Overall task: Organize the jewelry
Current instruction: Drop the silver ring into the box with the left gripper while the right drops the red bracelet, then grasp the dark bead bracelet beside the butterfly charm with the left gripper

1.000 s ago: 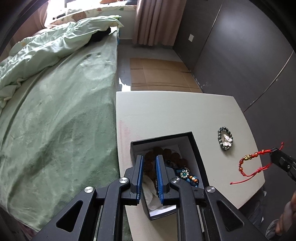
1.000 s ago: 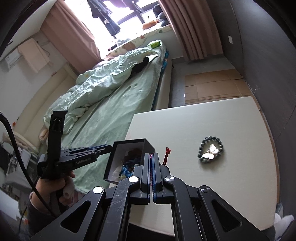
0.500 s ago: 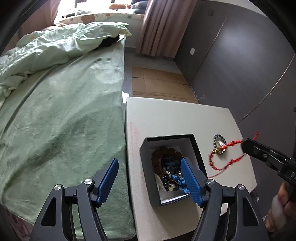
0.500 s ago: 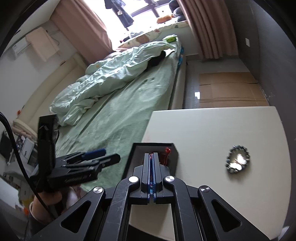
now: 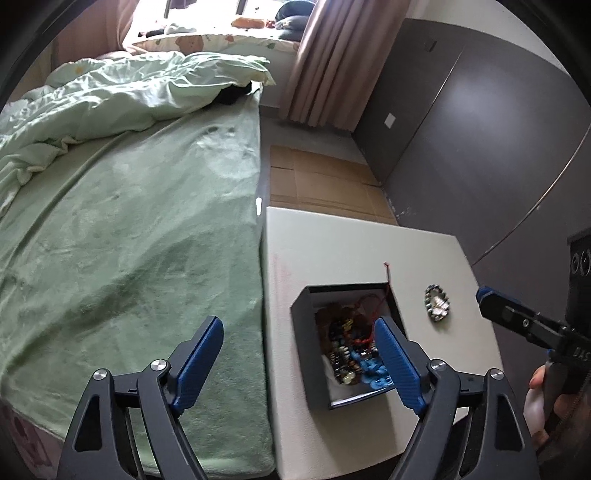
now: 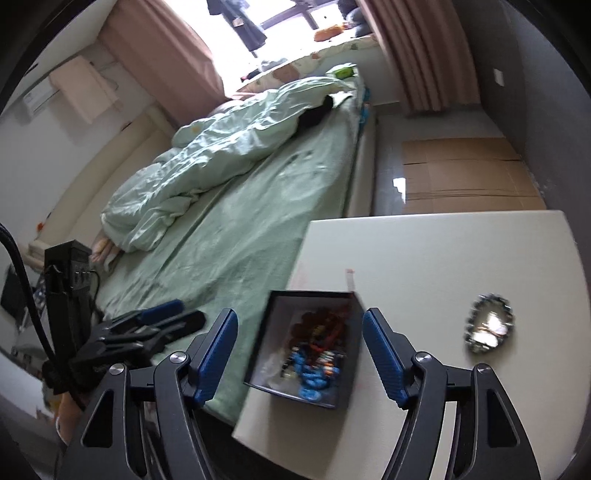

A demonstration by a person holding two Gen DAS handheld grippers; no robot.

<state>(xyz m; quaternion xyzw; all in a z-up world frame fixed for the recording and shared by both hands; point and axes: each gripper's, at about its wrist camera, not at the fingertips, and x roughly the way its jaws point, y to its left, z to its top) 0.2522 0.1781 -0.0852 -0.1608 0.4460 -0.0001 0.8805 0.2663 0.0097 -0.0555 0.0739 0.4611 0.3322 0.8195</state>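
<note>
Red bracelet (image 5: 373, 306) dropped into box (image 5: 306, 369) (half-buried); right tongs (image 6: 300, 353) spread.

Daylight floods through window (image 6: 288, 22), blown out white. Room evenly bright, shadows soft. Fisheye bends edges, black vignette corners. Right wrist view slightly motion-blurred around box (image 6: 273, 332); bracelet (image 6: 489, 328) glares.

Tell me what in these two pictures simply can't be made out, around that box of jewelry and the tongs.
- Jewelry box, left wrist view: the near right corner is covered by the left tongs' blue finger.
- Tangled beads in the box, right wrist view: blurred, single pieces indistinguishable.
- Beaded bracelet, right wrist view: glare and blur wash out its centre.
- Right tongs, left wrist view: side-on, only one finger shows.
</note>
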